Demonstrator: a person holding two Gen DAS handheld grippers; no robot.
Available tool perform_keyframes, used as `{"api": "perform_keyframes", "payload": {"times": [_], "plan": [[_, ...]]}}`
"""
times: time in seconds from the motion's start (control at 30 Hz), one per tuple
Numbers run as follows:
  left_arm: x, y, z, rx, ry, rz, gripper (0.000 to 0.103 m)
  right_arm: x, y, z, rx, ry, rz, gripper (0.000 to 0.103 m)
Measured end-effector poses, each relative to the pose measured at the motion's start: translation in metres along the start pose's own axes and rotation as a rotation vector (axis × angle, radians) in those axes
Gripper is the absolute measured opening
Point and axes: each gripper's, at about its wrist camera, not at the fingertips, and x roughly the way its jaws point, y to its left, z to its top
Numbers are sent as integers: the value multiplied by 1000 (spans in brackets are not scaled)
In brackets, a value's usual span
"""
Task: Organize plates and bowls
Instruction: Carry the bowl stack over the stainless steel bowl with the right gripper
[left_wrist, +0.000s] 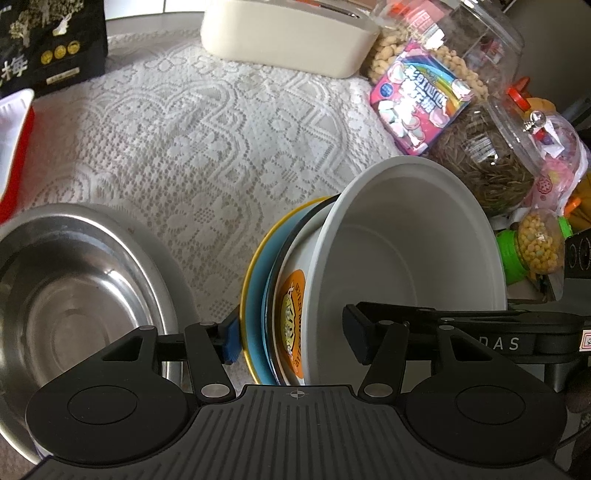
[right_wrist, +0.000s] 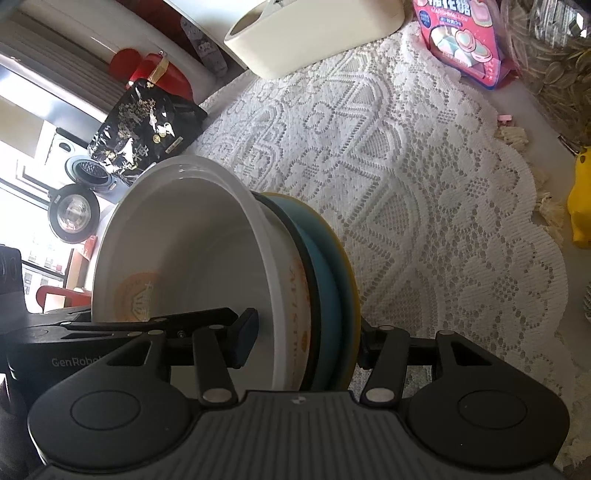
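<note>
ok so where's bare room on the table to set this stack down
The widest free patch is the lace tablecloth in the middle, bordered by the steel bowl, the black box, the cream container and the marshmallow bag. Crowded: the side with the seed jar and snack bags. Both grippers, left and right, grip the stack.

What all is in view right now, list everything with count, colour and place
white bowl: one, white, top of stack, tipped on edge
printed bowl: one, white with orange print, under it
blue plate: one, blue with yellow rim, stack's outer layer
steel bowl: one, silver, left on the lace cloth
cream box: one, far edge
marshmallow bag: one, pink, far right
seed jar: one, clear, right
black box: one, far left
left gripper: fingers clamp the stack
right gripper: fingers clamp the stack
</note>
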Motion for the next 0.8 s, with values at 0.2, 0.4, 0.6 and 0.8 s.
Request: {"api": "perform_keyframes", "payload": {"times": [0.2,0.4,0.6,0.8], "plan": [[-8,-2,2,12,-11,-2,59,-8,4,-1,7,-14,3,53],[-33,4,3,18,-45,-11,59,-19,26,0,-13,-44,-7,53],[-88,38,2,-9,-116,16,59,-22,89,5,-115,-82,2,52],[-125,87,-10,-73,-178,95,59,11,147,13,-194,-36,78,52]]}}
